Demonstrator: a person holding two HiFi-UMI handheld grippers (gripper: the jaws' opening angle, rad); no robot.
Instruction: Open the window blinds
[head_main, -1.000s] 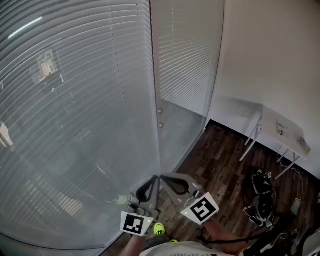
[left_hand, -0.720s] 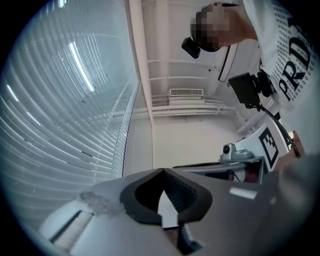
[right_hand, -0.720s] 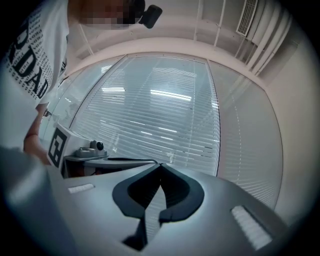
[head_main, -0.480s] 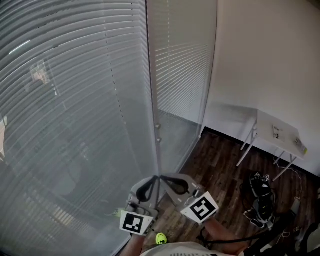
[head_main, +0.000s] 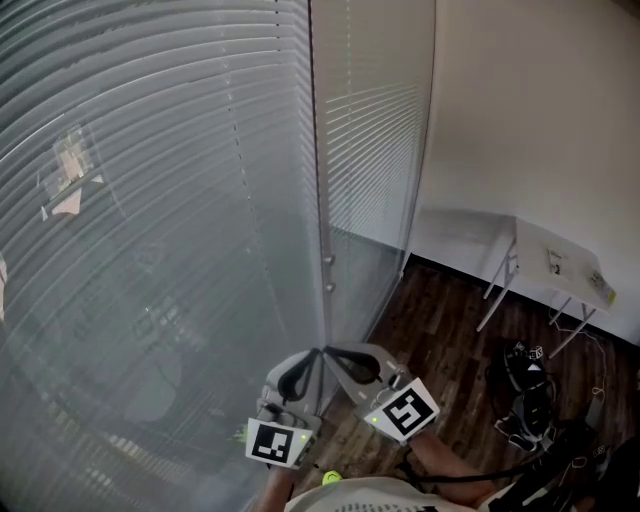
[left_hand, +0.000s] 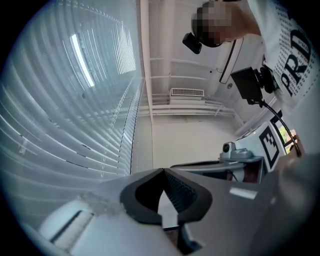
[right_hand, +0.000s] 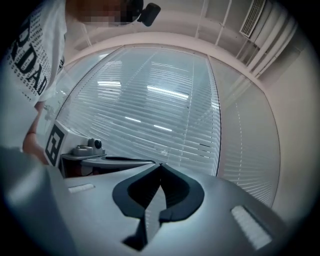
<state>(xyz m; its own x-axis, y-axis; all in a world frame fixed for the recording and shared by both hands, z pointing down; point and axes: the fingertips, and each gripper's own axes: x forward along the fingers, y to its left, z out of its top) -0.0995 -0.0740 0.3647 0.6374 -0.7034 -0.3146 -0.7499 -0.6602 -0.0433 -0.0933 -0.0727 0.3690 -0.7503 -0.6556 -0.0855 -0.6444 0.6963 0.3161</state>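
Evidently the approach step is being carried out: the window blinds (head_main: 150, 200) are hanging fully lowered over the glass, their slats appearing turned shut, and neither tool is touching them. The left tool (head_main: 313, 356) and the right tool (head_main: 329, 352) are being held low and side by side, tips almost meeting just before the vertical frame post (head_main: 322, 200) that is dividing the two blind panels. Each tool is resting with its jaws pressed together and gripping nothing. The next move is probably calling for one tool to be opening and reaching a tilt wand or lift cord, though no view is showing clearly which thin line is that control. Only the head view is giving the wooden floor (head_main: 440, 320) and a small white counter (head_main: 560, 262) by the wall. The right gripper view is spreading both panels wide with light reflections, while the left gripper view is looking along the slats toward a vent grille (left_hand: 187, 92) up high.
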